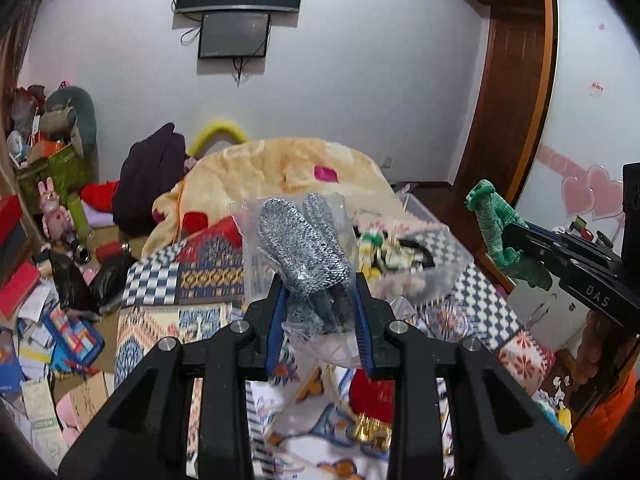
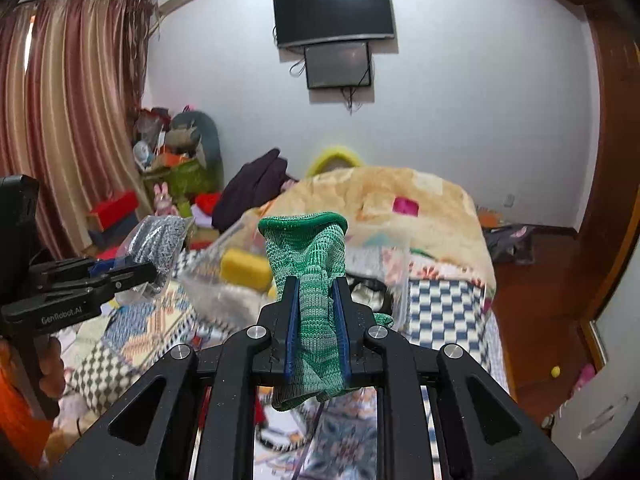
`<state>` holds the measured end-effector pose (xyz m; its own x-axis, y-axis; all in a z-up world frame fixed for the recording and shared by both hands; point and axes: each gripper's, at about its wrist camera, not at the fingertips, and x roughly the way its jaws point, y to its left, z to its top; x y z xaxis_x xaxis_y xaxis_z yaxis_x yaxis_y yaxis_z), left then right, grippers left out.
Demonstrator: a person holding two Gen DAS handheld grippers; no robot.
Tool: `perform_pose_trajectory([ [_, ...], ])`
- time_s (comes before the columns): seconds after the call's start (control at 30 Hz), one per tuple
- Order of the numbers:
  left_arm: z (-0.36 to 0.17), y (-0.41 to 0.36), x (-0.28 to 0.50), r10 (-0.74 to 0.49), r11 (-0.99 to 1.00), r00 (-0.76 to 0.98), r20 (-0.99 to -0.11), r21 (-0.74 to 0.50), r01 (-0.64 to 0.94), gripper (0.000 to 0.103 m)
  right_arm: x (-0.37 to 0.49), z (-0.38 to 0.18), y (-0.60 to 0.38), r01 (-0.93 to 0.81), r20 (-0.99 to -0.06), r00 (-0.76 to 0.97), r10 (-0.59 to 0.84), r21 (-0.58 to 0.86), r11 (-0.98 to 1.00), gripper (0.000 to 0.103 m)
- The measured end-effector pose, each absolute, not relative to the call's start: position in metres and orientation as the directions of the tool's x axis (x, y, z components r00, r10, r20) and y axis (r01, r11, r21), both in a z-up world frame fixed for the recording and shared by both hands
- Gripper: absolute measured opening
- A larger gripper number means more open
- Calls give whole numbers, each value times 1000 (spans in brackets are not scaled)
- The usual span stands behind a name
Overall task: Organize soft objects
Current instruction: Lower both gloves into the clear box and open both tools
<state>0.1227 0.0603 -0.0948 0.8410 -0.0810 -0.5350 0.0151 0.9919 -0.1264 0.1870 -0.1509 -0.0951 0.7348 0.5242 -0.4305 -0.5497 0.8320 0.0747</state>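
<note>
The left gripper point(image 1: 320, 280) is seen clamped on a clear plastic bag point(image 1: 316, 336) that contains grey knit gloves point(image 1: 304, 240); the blue pads point(image 1: 362, 320) are pressed against the bag on both sides, and the gloves stand upright above the jaws. The same gripper is visible at the left edge of the right wrist view point(image 2: 136, 272), with the bagged gloves point(image 2: 158, 236) projecting from its tip.

The right gripper point(image 2: 316, 300) is found closed on a green knit glove point(image 2: 308, 252). The cuff is held uppermost, and the lower end hangs beneath the jaws. From the left wrist view, the right gripper point(image 1: 516, 236) is observed at the right edge with the green glove point(image 1: 496, 224) bunched at its tip.

Both items are held in the air above a bed covered by a patterned quilt point(image 1: 208, 280). A clear plastic container point(image 1: 408, 256) holding assorted items is noted on the bed beyond the grippers. A cream blanket point(image 2: 400, 196) is heaped at the far end. Two dark screens point(image 2: 334, 12) are mounted on the wall.
</note>
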Motion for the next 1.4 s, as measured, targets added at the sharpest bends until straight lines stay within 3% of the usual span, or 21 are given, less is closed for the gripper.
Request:
perform_pose_trajectory([
  [0.37, -94, 69, 176, -6, 997, 832, -555, -65, -36, 31, 218, -88, -138, -508, -404, 768, 498, 90, 857, 15],
  [0.63, -124, 80, 202, 35, 996, 786, -617, -43, -77, 31, 243, -109, -117, -502, -479, 741, 470, 69, 862, 15],
  [1.1, -151, 70, 233, -11, 997, 739, -673, -65, -43, 31, 274, -140, -99, -499, -614, 667, 423, 54, 865, 15],
  [1.3, -154, 64, 228, -12, 999, 726, -688, -42, -23, 34, 273, -145, -101, -497, -633, 659, 405, 38, 867, 21],
  [1.4, -152, 63, 223, -16, 999, 729, -684, -43, -19, 38, 271, -142, -105, -495, -630, 664, 402, 33, 868, 29],
])
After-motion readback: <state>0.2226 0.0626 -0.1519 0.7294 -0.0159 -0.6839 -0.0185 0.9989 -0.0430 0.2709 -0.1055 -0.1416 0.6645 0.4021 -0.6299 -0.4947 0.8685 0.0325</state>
